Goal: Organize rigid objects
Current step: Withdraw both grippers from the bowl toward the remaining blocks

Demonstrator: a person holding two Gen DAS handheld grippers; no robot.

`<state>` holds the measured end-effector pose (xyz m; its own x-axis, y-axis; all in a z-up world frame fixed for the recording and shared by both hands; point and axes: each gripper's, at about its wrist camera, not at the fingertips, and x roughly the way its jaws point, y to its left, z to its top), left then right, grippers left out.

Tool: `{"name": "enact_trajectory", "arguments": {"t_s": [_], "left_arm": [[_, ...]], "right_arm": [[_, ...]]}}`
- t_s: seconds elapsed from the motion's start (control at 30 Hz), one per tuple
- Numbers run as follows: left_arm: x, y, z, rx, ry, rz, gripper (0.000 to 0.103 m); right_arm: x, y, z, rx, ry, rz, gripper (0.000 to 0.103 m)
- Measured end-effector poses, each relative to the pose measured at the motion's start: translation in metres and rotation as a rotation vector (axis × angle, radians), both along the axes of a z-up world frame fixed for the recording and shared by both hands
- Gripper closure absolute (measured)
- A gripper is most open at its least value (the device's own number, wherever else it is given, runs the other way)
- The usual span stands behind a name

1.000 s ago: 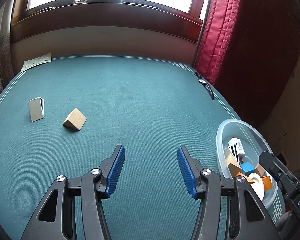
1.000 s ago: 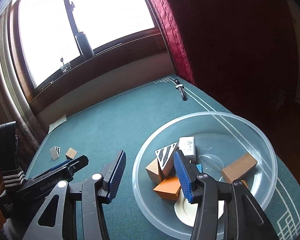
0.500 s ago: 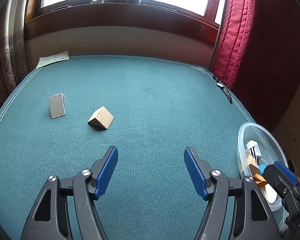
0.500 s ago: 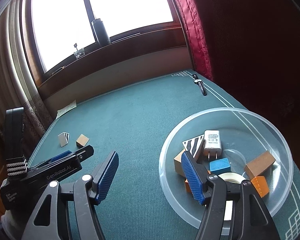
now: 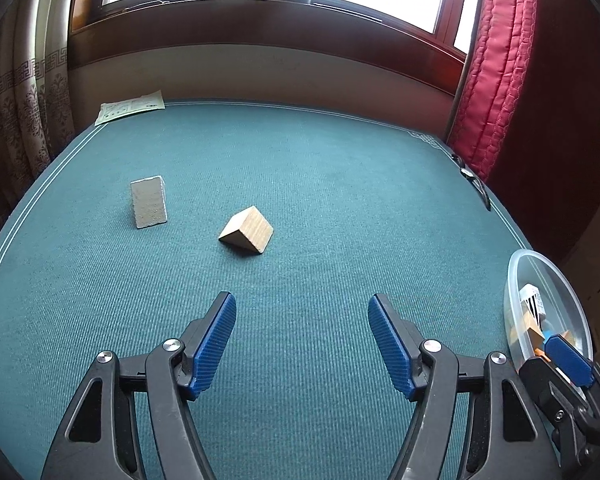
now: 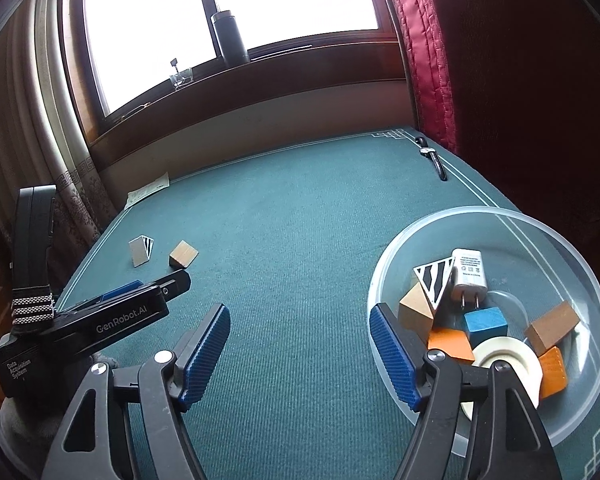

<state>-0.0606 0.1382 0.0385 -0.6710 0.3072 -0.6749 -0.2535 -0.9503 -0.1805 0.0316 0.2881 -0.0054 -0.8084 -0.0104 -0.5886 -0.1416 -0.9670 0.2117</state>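
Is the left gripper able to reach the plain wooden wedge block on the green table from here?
Probably yes. The left gripper is open and empty, and the plain wooden wedge block lies ahead of it, slightly to the left, with only bare green table between them.

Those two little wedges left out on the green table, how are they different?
The striped wedge has a black-and-white zebra end and pale grey faces; the wooden wedge is plain tan with visible grain. The striped one stands taller and sits farther left. Both are triangular blocks, still outside the clear bowl.
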Motion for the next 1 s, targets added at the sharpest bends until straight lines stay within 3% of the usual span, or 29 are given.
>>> {"name": "enact_trajectory", "arguments": {"t_s": [0.37,0.73,1.0], "left_arm": [[-0.013,-0.028,-0.004,0.002,-0.025,0.057,0.033],[-0.048,-0.08,-0.002,-0.013,-0.045,0.213,0.033],[-0.082,-0.094,-0.001,-0.028,-0.054,0.273,0.033]], "right_arm": [[-0.009,-0.021,-0.013,0.008,-0.054,0.071,0.027],[-0.02,-0.04,-0.026,0.003,-0.107,0.157,0.025],[-0.024,-0.047,-0.029,0.006,-0.117,0.198,0.025]]}}
